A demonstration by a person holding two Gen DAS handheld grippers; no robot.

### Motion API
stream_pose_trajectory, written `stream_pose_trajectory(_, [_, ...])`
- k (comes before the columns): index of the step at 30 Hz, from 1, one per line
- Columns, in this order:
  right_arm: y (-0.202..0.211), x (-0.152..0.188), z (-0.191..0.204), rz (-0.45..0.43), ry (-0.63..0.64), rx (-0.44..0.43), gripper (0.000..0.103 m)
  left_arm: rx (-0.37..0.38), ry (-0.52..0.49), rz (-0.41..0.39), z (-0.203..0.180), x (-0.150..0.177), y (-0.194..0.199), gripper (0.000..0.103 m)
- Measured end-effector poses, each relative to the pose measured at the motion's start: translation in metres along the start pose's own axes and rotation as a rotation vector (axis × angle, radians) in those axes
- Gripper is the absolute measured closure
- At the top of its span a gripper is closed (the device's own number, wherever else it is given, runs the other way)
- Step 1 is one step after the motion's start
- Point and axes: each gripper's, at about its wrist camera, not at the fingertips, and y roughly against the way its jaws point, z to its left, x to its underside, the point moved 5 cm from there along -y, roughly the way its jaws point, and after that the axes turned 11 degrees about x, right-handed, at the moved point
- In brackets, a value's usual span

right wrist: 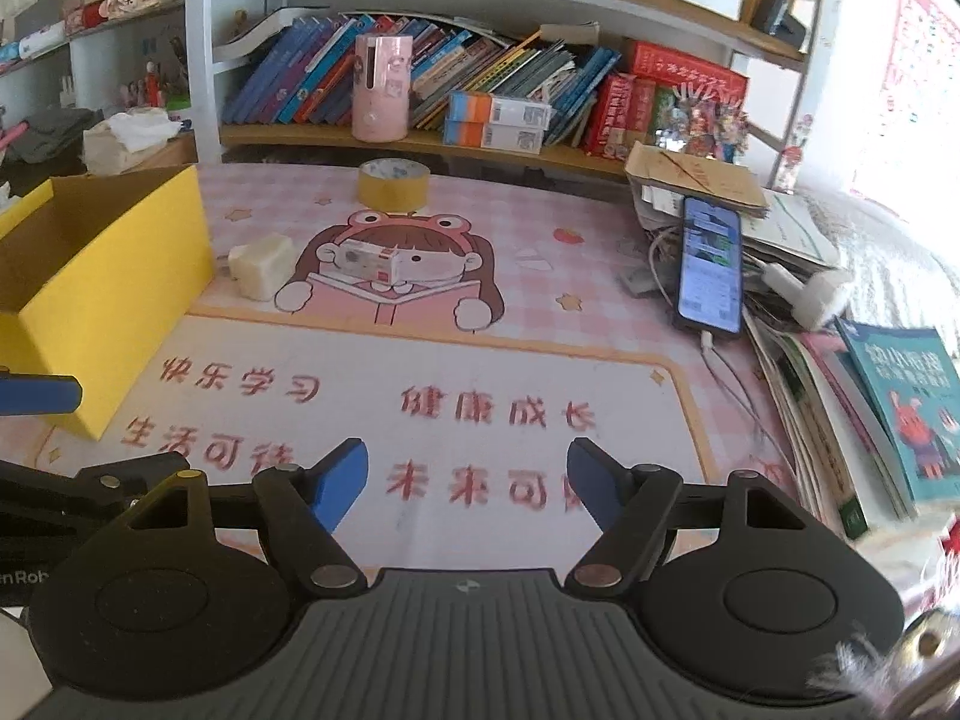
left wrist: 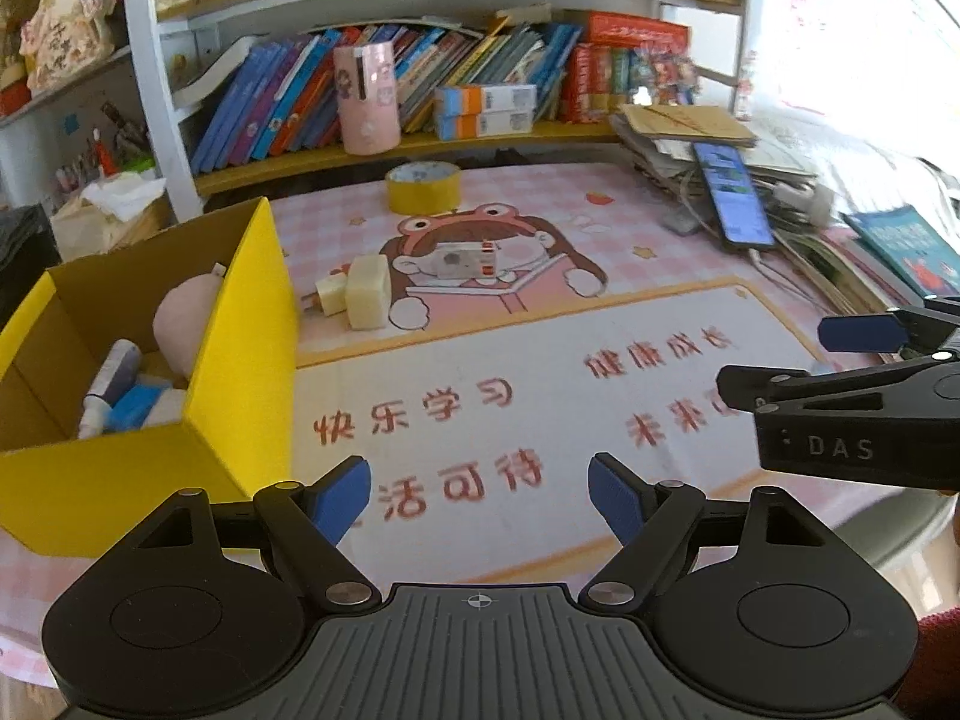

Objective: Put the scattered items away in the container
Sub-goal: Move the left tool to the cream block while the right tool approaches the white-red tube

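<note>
Both tongs are held wide apart and carry nothing. The left tongs are positioned low over the printed mat on the bench, just beside the near right corner of the yellow box. The right tongs are positioned further right over the same mat, well apart from the box.

Items already placed in the yellow box include a pink rounded object and a white tube. Three items are judged to be outstanding:

- The cream charger block lies ahead of the left tongs, near the box's right wall, with a smaller plug piece touching its left side.
- The small white-and-red carton lies just right of the charger, further from both tongs.
- The yellow tape roll stands at the far edge of the bench, well apart from both tongs.

Risks to be considered:

- The box wall may be struck or the box pushed if the charger is approached from the left.
- The plug piece may be left behind or knocked away if only the block is gripped.
- The carton may be crushed under excess closing force, as it appears light.
- The two tongs may collide if one item is approached by both.
- The phone and its cable at the right are not judged to be task items and should not be disturbed.
</note>
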Motion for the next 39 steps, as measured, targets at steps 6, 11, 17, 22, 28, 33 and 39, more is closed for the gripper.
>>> stream_pose_trajectory(6, [-0.037, -0.03, -0.007, -0.003, 0.044, -0.075, 0.032, -0.061, 0.033, 0.006, 0.002, -0.028, -0.024, 0.025])
stream_pose_trajectory(11, [-0.069, -0.054, -0.012, 0.004, 0.065, -0.143, 0.039, -0.125, 0.054, 0.005, 0.007, -0.053, -0.043, 0.031])
stream_pose_trajectory(17, [-0.107, -0.078, -0.005, 0.024, 0.106, -0.252, 0.045, -0.21, 0.066, 0.011, 0.02, -0.07, -0.064, 0.048])
stream_pose_trajectory(22, [-0.136, -0.096, 0.011, 0.015, 0.173, -0.319, 0.049, -0.242, 0.082, 0.028, 0.03, -0.08, -0.083, 0.049])
stream_pose_trajectory(28, [-0.17, -0.118, 0.029, 0.007, 0.224, -0.364, 0.05, -0.292, 0.118, 0.045, 0.049, -0.094, -0.111, 0.048])
stream_pose_trajectory(33, [-0.192, -0.131, 0.041, 0.025, 0.25, -0.403, 0.05, -0.319, 0.119, 0.072, 0.061, -0.1, -0.135, 0.049])
stream_pose_trajectory(39, [-0.212, -0.138, 0.063, 0.043, 0.342, -0.466, 0.054, -0.331, 0.129, 0.107, 0.072, -0.105, -0.154, 0.049])
